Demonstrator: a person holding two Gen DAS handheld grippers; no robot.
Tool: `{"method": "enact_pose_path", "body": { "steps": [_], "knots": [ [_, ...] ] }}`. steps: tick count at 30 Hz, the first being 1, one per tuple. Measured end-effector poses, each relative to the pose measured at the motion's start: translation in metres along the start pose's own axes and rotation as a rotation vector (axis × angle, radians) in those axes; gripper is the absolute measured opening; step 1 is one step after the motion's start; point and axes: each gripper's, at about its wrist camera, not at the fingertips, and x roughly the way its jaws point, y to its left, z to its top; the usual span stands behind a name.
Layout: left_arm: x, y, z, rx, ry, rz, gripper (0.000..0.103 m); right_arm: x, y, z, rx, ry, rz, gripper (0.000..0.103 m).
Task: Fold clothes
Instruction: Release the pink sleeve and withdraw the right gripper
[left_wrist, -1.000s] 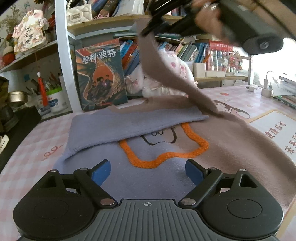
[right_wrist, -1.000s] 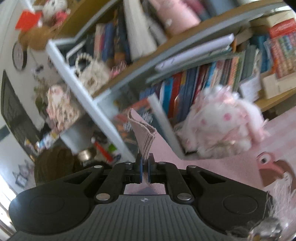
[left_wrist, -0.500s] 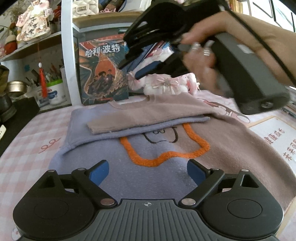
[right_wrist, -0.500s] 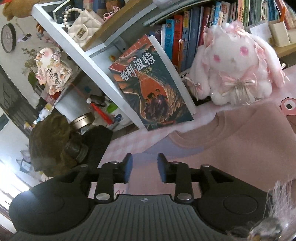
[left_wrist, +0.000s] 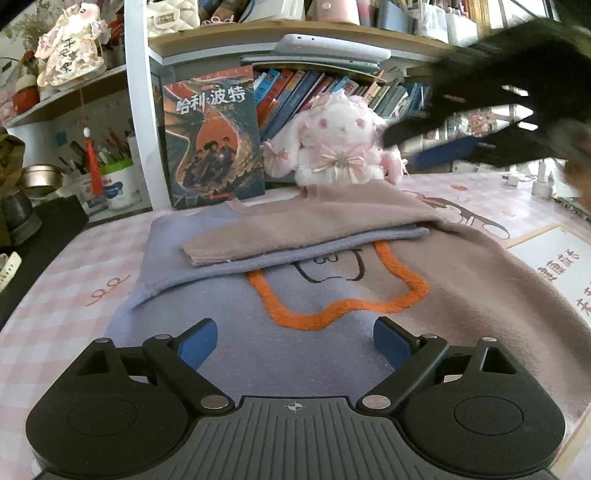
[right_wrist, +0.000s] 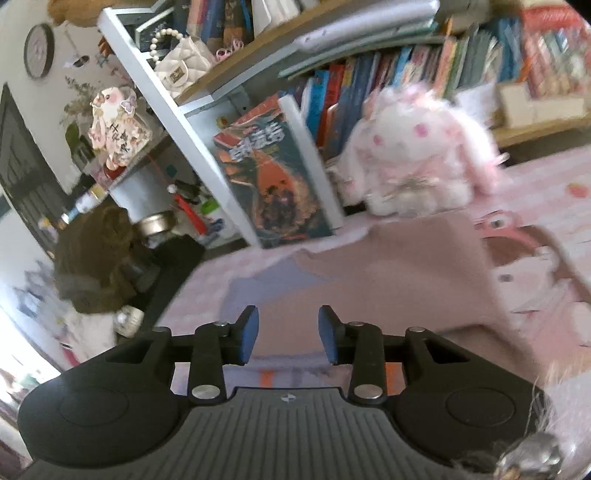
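Observation:
A two-tone sweater (left_wrist: 258, 332), lavender on the left and taupe on the right with an orange outline on its front, lies flat on the pink checked table. Its lavender sleeve (left_wrist: 207, 258) is folded across the chest, and the taupe sleeve (left_wrist: 314, 225) lies on top of it. My left gripper (left_wrist: 295, 341) is open and empty, low over the sweater's near part. My right gripper (right_wrist: 288, 330) is open and empty above the taupe sleeve (right_wrist: 388, 280); it shows blurred at the upper right of the left wrist view (left_wrist: 480, 122).
An upright book (left_wrist: 214, 136) and a white-pink plush rabbit (left_wrist: 340, 144) stand just behind the sweater, against a bookshelf. Cups with pens (left_wrist: 118, 184) and dark items (left_wrist: 14, 206) sit at the far left. A framed white sign (left_wrist: 561, 269) lies on the right.
My right gripper carried the taupe sleeve across, opened and let it go onto the lavender sleeve, then pulled back up and to the right. My left gripper stayed open and still.

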Motion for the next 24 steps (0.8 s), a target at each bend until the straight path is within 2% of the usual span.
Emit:
{"method": "enact_pose_path", "body": {
  "steps": [8, 14, 17, 24],
  "knots": [
    [-0.001, -0.001, 0.000, 0.007, -0.005, 0.045, 0.094, -0.073, -0.023, -0.060, -0.087, -0.050, -0.075, 0.040],
    [-0.019, -0.005, -0.005, 0.006, -0.067, 0.114, 0.094, -0.113, -0.032, -0.106, -0.123, -0.064, -0.129, 0.042],
    [-0.037, -0.007, -0.011, 0.002, -0.097, 0.103, 0.094, -0.129, -0.034, -0.122, -0.145, -0.082, -0.153, 0.043],
    [-0.083, -0.002, -0.027, 0.003, -0.121, 0.141, 0.094, -0.149, -0.043, -0.133, -0.133, -0.089, -0.160, 0.044]
  ]
}}
